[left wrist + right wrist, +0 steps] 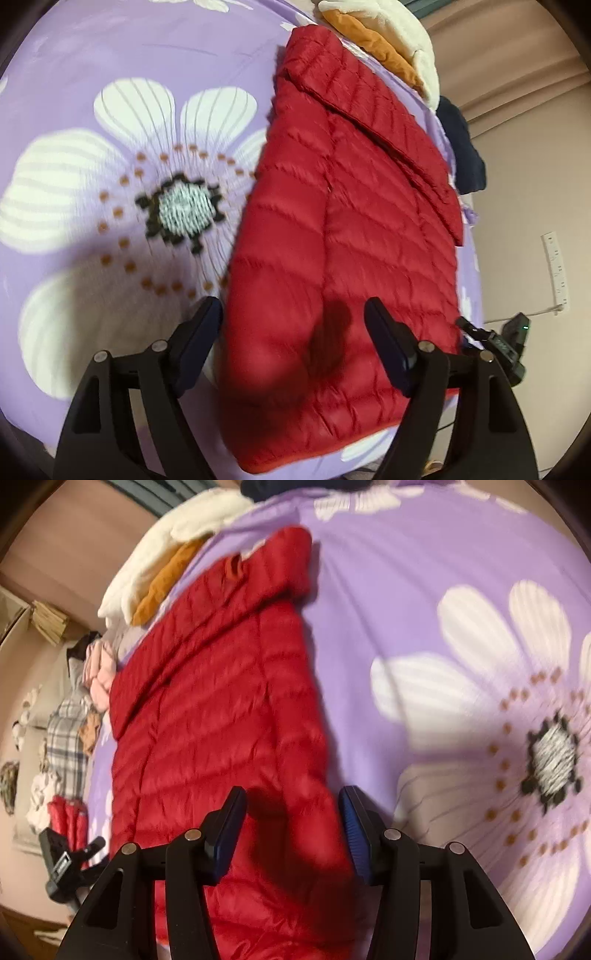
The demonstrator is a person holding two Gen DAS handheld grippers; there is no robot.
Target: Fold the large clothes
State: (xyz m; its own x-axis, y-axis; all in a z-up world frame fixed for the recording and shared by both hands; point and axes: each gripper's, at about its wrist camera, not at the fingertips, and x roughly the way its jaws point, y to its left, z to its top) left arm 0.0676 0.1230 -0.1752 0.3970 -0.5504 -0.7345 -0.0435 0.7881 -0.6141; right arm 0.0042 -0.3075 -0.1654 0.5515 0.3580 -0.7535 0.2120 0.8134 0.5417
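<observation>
Two views are showing one red quilted jacket [332,221] lying folded lengthwise on a purple flowered bedsheet [110,55]. From the left wrist, the left gripper [293,317] is hanging with jaws wide apart above the jacket's near end, holding nothing. From the right wrist, the right gripper [291,805] is hovering over the jacket's near edge, jaws parted and empty. Cream and orange clothes [155,572] are lying beyond the collar.
</observation>
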